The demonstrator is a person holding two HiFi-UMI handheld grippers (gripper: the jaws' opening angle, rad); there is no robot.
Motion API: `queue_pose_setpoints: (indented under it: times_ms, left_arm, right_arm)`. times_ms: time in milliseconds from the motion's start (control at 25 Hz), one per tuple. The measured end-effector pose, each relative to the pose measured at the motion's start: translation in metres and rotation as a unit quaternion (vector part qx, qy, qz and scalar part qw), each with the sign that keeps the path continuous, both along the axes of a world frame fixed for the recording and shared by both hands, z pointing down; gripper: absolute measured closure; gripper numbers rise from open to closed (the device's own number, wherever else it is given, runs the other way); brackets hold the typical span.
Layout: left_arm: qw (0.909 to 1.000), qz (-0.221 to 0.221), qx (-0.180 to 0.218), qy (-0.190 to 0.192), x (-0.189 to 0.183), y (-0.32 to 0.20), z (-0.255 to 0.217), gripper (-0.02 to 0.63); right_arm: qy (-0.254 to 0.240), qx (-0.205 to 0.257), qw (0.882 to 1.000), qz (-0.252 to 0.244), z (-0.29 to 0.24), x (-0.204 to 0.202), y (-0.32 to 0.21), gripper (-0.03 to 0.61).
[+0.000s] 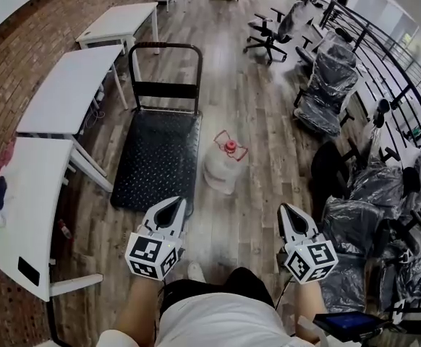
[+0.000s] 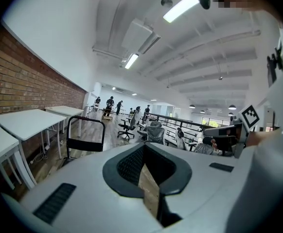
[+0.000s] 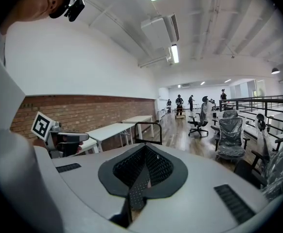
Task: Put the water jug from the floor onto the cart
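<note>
The clear water jug with a red cap stands upright on the wood floor, just right of the cart. The cart is a black flat platform with a black push handle at its far end, and nothing lies on it. My left gripper is shut and empty, short of the jug and to its left, over the cart's near right corner. My right gripper is shut and empty, to the right of the jug. The cart handle shows ahead in the left gripper view and the cart handle in the right one. The jug is hidden in both.
White desks line the brick wall on the left, close to the cart. Plastic-wrapped office chairs and a black railing fill the right side. Several people stand far down the room. My own shoe is below.
</note>
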State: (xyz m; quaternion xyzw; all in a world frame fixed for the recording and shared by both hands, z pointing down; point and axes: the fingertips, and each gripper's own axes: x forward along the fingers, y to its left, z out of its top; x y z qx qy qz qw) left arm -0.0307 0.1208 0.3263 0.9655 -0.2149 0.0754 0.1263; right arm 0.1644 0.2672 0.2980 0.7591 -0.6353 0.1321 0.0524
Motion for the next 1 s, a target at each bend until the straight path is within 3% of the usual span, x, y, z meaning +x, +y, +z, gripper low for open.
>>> queue_pose_setpoints:
  times_ms: [440,1000]
  left_arm:
    - [0.9998,0.003,-0.006,-0.018,0.039,-0.04,0.015,0.614]
    - [0.9981,-0.052,0.006,-0.033,0.152,-0.118,-0.008,0.614]
  right_arm:
    - [-0.026,0.0,1.0,-0.009,0.026,0.039,-0.053,0.577]
    - [-0.052,0.026,0.995,-0.076,0.026,0.167,-0.173,0.577]
